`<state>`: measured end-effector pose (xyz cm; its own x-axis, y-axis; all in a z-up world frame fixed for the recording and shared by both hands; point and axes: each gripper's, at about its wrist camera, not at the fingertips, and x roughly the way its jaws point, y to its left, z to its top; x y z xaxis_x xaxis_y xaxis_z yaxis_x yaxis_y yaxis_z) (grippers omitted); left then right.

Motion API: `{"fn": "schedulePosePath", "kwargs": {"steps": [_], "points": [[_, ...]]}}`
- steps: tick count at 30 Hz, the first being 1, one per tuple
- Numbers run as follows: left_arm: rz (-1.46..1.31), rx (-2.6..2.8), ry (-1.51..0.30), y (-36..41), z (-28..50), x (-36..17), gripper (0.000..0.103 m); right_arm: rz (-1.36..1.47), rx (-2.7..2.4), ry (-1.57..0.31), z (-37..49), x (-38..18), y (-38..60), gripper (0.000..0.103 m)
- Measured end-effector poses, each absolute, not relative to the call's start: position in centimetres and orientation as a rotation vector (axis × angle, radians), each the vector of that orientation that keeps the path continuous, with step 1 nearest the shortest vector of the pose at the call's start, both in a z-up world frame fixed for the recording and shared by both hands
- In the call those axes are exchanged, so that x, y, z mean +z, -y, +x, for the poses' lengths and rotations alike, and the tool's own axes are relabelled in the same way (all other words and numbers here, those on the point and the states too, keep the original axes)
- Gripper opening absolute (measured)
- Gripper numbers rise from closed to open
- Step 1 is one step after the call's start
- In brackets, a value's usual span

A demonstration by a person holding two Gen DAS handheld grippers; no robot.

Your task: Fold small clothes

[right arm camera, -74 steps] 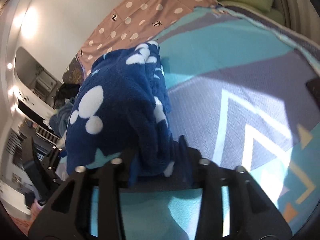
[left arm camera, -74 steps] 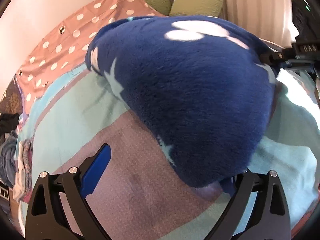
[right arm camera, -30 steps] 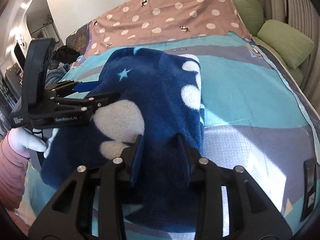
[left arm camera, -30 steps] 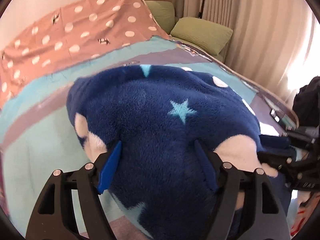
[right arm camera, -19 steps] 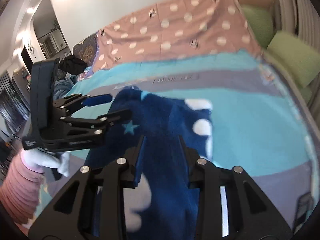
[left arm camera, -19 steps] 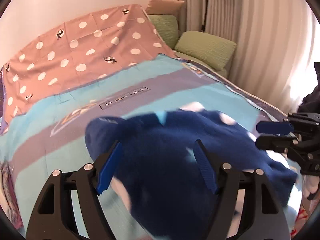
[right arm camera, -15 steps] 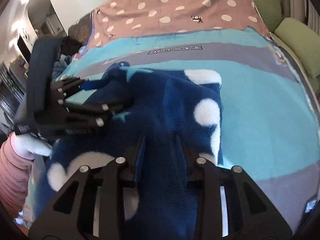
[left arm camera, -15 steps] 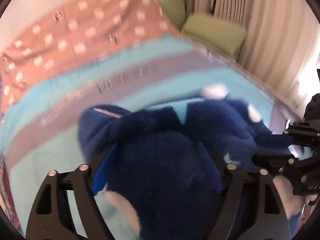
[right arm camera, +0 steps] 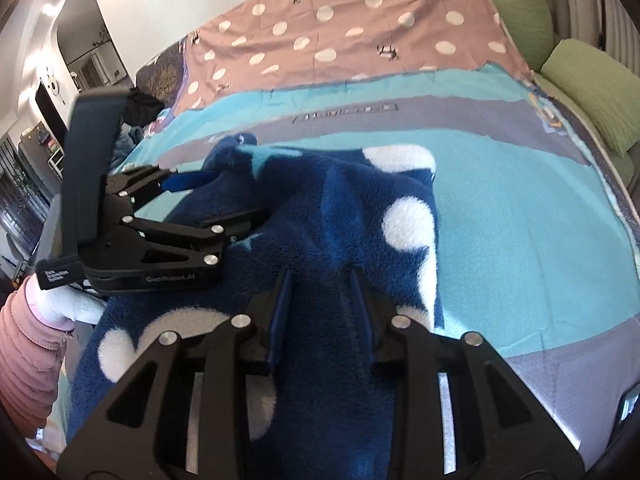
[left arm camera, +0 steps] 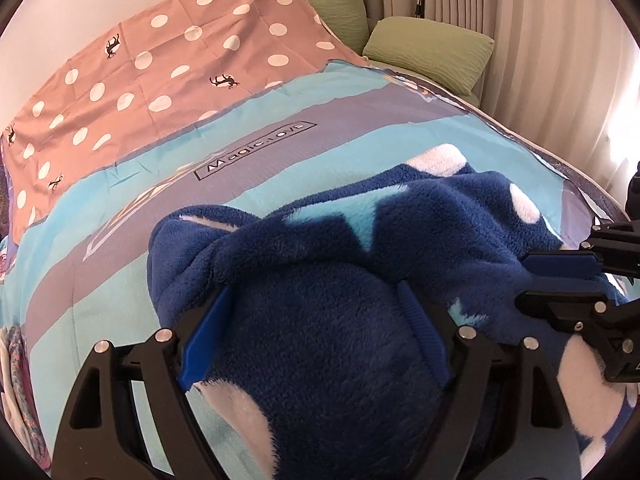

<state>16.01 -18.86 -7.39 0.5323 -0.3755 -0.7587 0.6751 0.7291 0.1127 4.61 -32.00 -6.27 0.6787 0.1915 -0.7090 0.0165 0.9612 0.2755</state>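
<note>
A dark blue fleece garment [left arm camera: 420,232] with white dots and pale blue stars lies bunched on the bed; it also shows in the right wrist view [right arm camera: 344,208]. My left gripper [left arm camera: 316,320] is shut on a thick fold of the fleece near its left side. It also shows from the side in the right wrist view [right arm camera: 224,196]. My right gripper [right arm camera: 320,292] is shut on a fold of the fleece at its near right part. It also shows in the left wrist view [left arm camera: 560,280] at the right edge.
The bed has a turquoise and grey cover [left arm camera: 280,128] and a pink dotted sheet [left arm camera: 160,52] at the far end. Green pillows [left arm camera: 432,44] lie by the curtain on the right. A clothes pile [right arm camera: 136,128] sits off the bed's left side.
Both grippers shook the fleece up and brought it down onto the cover. It now lies spread wider away from me, with both grippers still holding it.
</note>
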Motion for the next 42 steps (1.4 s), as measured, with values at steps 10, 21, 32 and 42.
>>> {"fn": "schedulePosePath", "kwargs": {"steps": [10,21,32,42], "points": [[0.414,-0.642,-0.780,18.7,15.9,-7.3,0.083,0.469,-0.011,-0.680,-8.7,-2.8,34.3,0.091],[0.395,-0.638,-0.771,18.4,15.9,-7.1,0.083,1.258,0.014,-0.844,-14.7,-12.1,34.6,0.096],[0.384,-0.641,-0.764,18.2,15.8,-7.2,0.083,1.399,-0.110,-0.779,-8.6,-12.3,32.7,0.101],[0.371,-0.652,-0.751,17.7,15.8,-7.2,0.084,1.344,-0.110,-0.752,-6.7,-12.2,32.8,0.094]]}}
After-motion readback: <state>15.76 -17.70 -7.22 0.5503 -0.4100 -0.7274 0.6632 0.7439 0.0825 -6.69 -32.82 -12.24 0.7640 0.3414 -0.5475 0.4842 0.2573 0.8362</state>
